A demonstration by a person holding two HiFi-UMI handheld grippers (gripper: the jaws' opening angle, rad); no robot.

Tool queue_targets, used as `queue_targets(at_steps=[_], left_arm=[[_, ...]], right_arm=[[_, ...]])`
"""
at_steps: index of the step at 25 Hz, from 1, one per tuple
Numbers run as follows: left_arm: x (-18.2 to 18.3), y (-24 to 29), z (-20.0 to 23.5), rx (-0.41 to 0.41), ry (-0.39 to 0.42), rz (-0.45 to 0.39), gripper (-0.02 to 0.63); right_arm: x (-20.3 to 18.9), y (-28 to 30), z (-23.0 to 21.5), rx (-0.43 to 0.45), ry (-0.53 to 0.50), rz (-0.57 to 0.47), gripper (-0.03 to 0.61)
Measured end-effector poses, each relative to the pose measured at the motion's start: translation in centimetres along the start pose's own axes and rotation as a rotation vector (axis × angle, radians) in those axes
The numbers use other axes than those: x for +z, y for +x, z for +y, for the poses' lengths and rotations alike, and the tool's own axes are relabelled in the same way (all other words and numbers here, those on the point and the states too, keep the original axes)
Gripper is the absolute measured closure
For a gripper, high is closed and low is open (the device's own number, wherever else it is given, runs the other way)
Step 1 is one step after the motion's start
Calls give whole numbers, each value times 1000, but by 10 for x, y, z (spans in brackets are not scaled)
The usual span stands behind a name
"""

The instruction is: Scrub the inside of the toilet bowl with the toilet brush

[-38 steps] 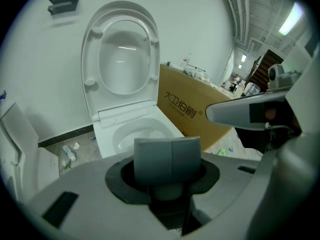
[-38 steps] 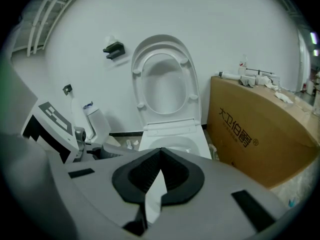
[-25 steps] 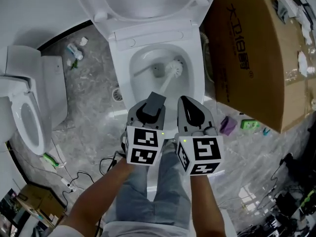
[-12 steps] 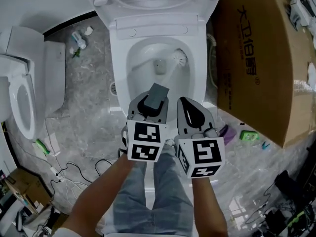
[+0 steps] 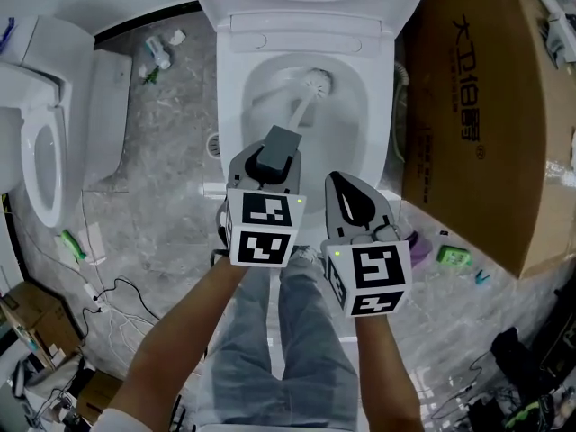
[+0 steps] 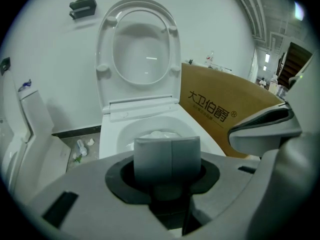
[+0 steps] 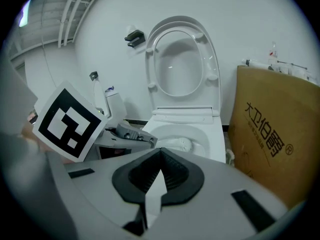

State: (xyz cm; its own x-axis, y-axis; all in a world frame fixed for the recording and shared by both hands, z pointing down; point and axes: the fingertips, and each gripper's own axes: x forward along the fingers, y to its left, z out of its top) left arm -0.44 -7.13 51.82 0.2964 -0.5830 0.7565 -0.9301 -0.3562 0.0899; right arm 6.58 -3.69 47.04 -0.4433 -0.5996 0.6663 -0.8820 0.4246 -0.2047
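The white toilet [image 5: 236, 106] stands open ahead of me, its lid [image 6: 140, 49] raised against the wall. The toilet brush's white head [image 5: 315, 83] sits in the back part of the bowl, and its thin shaft slants down to a grey handle [image 5: 282, 142]. My left gripper [image 5: 274, 156] is shut on that grey handle [image 6: 167, 156]. Beside it on the right, my right gripper [image 5: 353, 207] is shut with nothing in it, near the toilet's front rim. The right gripper view shows its closed jaws [image 7: 159, 176] and the brush head [image 7: 183, 144] in the bowl.
A big brown cardboard box [image 5: 486, 124] leans close on the toilet's right. A second white toilet [image 5: 45, 169] stands at the left. Cables [image 5: 103, 300], a small bottle [image 5: 158, 54], a floor drain [image 5: 213, 144] and small purple [image 5: 418, 246] and green [image 5: 450, 257] items lie on the grey floor.
The brush head has swept from the bowl's right side to its back part, with the left gripper still holding the handle. The right gripper has stayed beside it.
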Motion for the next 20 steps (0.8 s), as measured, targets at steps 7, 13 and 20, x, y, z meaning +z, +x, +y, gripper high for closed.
queue_targets(at_steps=[7,13,20], left_arm=[[-4,-5,19,49,-22,8,457],[-5,-16,36,94,-58,30,457],[-10,-30,48,126,-57,75,457]], right_arm=[[1,2,9,29,-21,9,577],[8,3,18,44,-28,13,577],[10,-2,20,48,-47,25,577]])
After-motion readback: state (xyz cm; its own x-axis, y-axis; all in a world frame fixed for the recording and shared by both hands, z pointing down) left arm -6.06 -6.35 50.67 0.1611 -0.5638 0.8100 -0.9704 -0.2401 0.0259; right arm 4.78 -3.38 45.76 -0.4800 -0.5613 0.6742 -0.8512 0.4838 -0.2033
